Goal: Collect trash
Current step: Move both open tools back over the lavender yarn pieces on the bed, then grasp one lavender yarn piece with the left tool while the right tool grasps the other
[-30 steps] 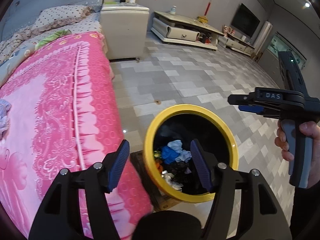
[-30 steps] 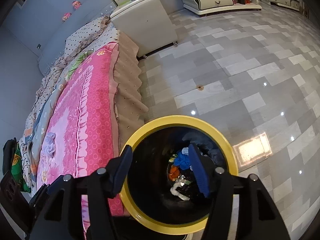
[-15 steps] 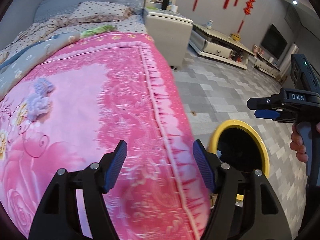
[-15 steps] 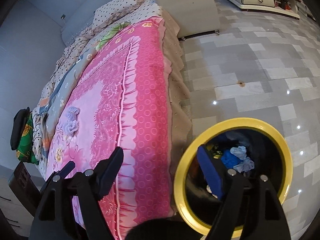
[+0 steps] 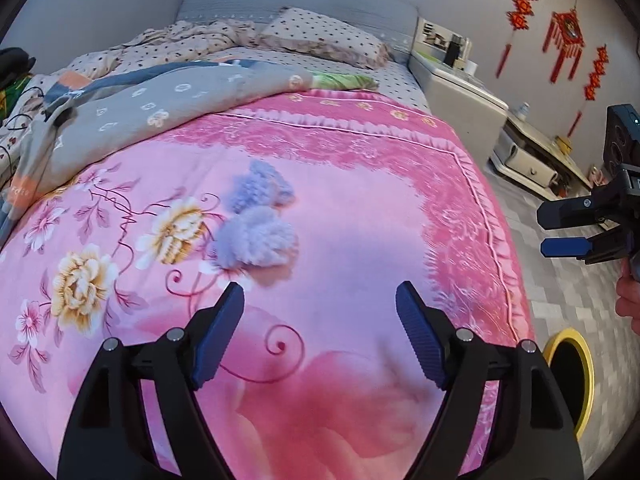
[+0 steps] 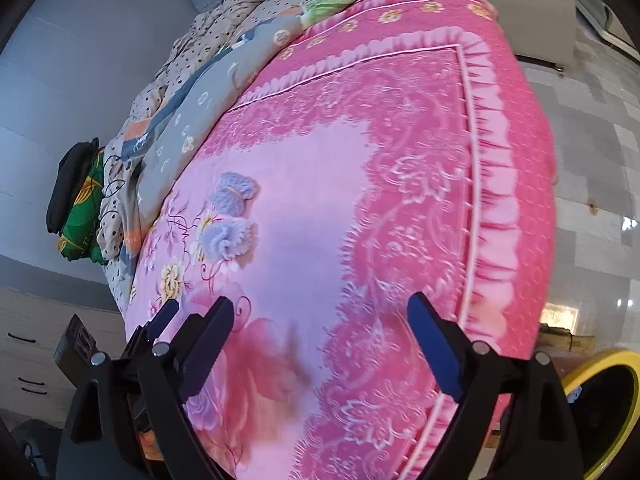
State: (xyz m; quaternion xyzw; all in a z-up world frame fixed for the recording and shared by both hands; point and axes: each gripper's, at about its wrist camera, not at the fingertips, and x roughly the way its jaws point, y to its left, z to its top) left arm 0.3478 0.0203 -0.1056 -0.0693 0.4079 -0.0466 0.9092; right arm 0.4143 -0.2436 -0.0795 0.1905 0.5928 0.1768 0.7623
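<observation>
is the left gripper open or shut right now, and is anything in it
Open and empty. The left gripper has just been opening; its blue pads stand wide apart with only the pink blanket showing between them.

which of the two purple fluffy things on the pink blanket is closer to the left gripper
The lower, rounder purple clump, lying just ahead of the open left gripper. The other purple clump sits beyond it, toward the grey quilt.

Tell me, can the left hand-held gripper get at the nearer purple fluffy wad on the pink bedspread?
Probably yes: the left hand-held gripper is open and empty, and the purple wad lies uncovered just ahead.
</observation>
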